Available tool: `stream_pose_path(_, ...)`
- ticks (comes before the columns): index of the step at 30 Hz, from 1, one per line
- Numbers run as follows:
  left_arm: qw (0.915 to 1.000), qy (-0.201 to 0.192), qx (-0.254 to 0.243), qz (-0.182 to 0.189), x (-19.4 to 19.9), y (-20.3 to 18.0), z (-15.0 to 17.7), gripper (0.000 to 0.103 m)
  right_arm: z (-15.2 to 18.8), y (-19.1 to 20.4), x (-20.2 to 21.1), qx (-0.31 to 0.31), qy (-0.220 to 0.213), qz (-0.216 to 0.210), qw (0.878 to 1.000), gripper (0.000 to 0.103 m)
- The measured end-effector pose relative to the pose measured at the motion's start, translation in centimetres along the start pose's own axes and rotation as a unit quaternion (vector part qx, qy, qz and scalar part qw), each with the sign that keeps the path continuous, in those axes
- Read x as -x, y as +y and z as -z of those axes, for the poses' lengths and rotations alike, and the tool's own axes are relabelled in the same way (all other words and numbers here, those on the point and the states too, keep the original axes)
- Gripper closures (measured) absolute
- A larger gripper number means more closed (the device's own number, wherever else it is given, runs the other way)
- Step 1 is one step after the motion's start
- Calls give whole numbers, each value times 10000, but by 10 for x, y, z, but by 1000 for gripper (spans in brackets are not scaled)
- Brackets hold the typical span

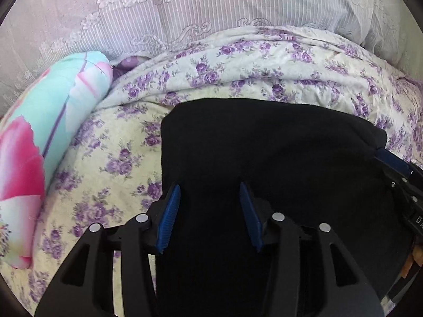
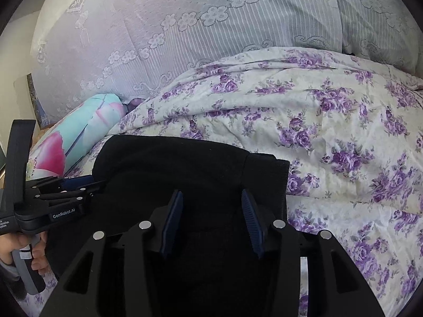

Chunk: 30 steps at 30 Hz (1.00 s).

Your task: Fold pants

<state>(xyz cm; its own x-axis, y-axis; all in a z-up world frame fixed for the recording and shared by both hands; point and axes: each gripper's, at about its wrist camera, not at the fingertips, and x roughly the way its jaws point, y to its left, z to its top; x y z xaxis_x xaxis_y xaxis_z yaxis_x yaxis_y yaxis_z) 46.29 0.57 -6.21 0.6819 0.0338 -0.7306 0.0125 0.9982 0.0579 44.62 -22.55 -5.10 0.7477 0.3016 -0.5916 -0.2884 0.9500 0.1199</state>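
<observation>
The black pants [image 1: 264, 145] lie folded into a compact block on the floral bedspread [image 1: 111, 158]. My left gripper [image 1: 210, 192] is open, its blue pads spread just above the near part of the pants. In the right wrist view the pants [image 2: 171, 163] fill the lower middle. My right gripper [image 2: 211, 198] is open above them near their right edge. The right gripper also shows at the right edge of the left wrist view [image 1: 391, 161], and the left gripper at the left of the right wrist view [image 2: 76, 182], both over the pants.
A rolled turquoise and pink pillow [image 1: 53, 121] lies left of the pants. A lace curtain [image 1: 185, 8] hangs behind the bed. The purple-flowered bedspread [image 2: 343, 145] is bunched up behind and right of the pants.
</observation>
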Motion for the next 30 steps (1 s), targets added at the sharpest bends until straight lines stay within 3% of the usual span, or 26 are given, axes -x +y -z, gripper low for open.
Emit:
stream_pose_path(2, 9992, -34, -66, -396, 14, -5, -4, 34, -5, 2, 5, 82, 84, 21, 9999, 52)
stream_pose_path(4, 9983, -152, -144, -545, 36, -8, -6, 21, -13, 5, 21, -2, 222, -102, 9997, 25)
stream_pose_path(8, 9953, -542, -515, -608, 94, -20, -4, 11, -26, 11, 94, -246, -278, -115, 9992, 19)
stream_pose_path(18, 9902, -1241, -383, -504, 245, -15, 2, 8, -45, 24, 293, -601, -1670, -60, 9841, 12)
stream_pose_path(30, 9844, -1715, -319, -224, 395, 5, 53, 5, -37, 60, 493, -77, -1629, 104, 9866, 4)
